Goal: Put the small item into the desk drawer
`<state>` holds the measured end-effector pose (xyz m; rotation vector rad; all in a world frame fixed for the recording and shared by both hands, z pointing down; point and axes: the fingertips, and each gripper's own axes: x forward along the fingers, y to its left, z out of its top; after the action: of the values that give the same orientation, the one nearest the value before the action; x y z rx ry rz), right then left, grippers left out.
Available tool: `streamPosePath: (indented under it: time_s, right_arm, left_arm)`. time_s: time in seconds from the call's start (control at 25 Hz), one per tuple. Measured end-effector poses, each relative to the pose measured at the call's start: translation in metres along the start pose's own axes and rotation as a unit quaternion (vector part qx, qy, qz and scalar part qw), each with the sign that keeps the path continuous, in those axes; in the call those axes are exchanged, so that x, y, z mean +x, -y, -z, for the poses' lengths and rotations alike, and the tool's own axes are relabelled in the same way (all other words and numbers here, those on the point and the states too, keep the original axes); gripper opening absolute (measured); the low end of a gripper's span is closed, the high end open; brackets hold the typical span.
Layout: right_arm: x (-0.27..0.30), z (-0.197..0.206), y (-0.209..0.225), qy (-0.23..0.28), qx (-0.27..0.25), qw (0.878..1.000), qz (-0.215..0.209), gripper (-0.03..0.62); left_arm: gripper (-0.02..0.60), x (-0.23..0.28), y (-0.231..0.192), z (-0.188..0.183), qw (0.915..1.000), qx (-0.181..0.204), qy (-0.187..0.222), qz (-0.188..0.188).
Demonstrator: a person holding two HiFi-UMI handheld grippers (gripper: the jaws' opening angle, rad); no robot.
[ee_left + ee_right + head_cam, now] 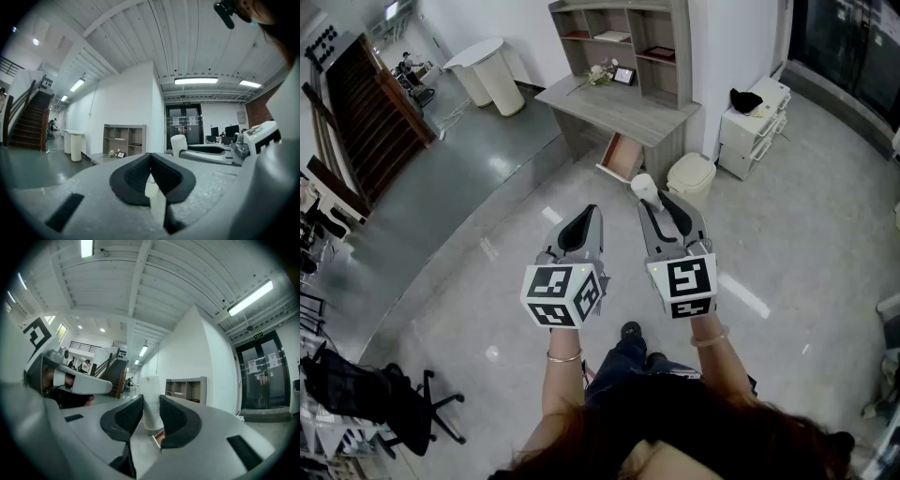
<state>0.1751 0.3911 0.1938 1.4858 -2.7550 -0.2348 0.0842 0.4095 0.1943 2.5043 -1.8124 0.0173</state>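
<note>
While both grippers are held side by side above the floor [487, 244], the left gripper [579, 228] has its jaws pressed together with nothing between them. The right gripper [658, 206] pinches the small white item [644, 186], whose end sticks out past the tips. Beyond them, the drawer [621, 157] hangs open under the front edge of the desk [619, 108], well apart from the item. A white bin [691, 174] stands just right of the drawer.

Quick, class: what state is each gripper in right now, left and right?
Left gripper: closed, nothing between its jaws.
Right gripper: closed on the small white item.
</note>
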Motion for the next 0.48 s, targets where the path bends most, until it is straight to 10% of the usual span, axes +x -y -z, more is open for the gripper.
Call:
streamPosePath:
  time_s: [0.48]
  right_arm:
    - [0.037,0.015,0.013,-0.002,0.004,1.0,0.012,0.107]
  left_arm:
    - [0.015,0.037,-0.02,0.012,0.9999,-0.005,-0.012,0.008]
